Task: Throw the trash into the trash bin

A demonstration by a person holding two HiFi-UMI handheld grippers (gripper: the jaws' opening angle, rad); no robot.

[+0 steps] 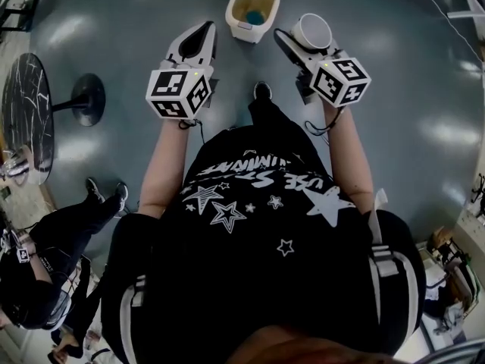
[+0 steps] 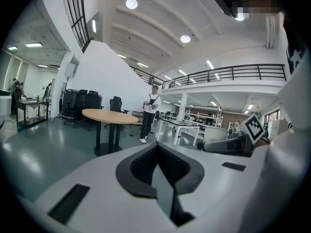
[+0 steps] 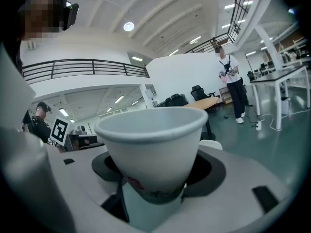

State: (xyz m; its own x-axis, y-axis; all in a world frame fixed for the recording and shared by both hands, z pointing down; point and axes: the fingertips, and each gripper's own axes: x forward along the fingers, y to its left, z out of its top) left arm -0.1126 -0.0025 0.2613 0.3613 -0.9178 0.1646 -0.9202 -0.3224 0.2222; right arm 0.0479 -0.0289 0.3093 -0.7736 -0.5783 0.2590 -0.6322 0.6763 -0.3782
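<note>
Your right gripper is pinching a white paper cup by its lower wall, while your left gripper is pressing its jaws together on nothing. The right gripper view is showing the cup's rolled rim and red print; the head view is showing the cream, open trash bin just beyond both grippers, glossy grey floor spreading around it.

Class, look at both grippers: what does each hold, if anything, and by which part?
The right gripper holds a white paper cup upright by its lower wall, near the base. The left gripper is shut and empty.
</note>
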